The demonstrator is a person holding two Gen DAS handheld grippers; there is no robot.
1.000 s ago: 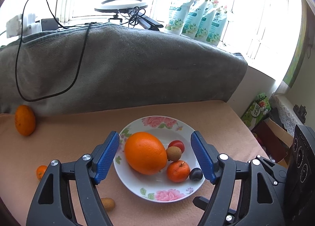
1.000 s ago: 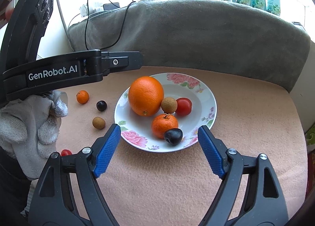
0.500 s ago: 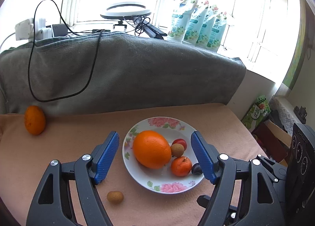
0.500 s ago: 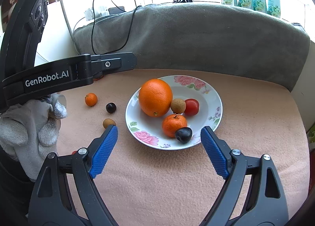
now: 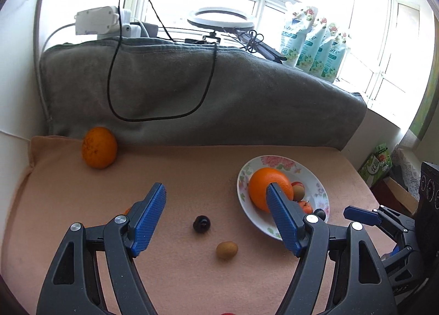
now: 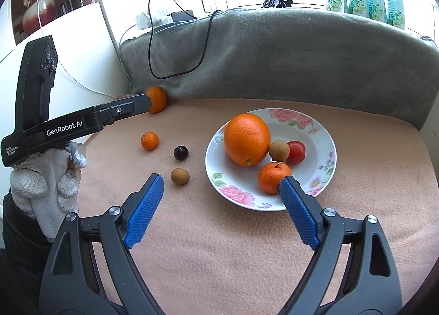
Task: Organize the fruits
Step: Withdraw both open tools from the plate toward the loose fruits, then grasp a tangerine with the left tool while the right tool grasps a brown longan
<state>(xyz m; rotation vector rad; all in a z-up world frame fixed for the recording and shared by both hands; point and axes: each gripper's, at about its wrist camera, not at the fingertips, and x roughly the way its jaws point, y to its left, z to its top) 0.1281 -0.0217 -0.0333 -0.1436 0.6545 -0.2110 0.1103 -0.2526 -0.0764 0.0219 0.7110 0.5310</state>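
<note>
A floral plate (image 6: 323, 134) (image 5: 315, 180) holds a big orange (image 6: 247, 138), a brown longan (image 6: 279, 151), a red tomato (image 6: 296, 151), a small mandarin (image 6: 273, 177) and a dark plum (image 5: 319, 213). On the peach cloth left of it lie a dark plum (image 5: 201, 223) (image 6: 180, 152), a brown longan (image 5: 226, 250) (image 6: 179, 176), a small mandarin (image 6: 150, 140) and a big orange (image 5: 99, 147) (image 6: 157, 99) by the grey blanket. My left gripper (image 5: 216, 202) is open above the loose plum. My right gripper (image 6: 222, 186) is open at the plate's near-left rim.
A grey blanket (image 5: 192, 90) with a black cable (image 5: 153, 118) draped over it walls the back. Pouches (image 5: 312, 40) and a ring light (image 5: 225, 17) stand on the sill. The cloth's right edge drops to boxes (image 5: 378, 161).
My left gripper has swung left from over the plate to above the loose plum and longan. My right gripper has shifted slightly left. Both stayed open.
</note>
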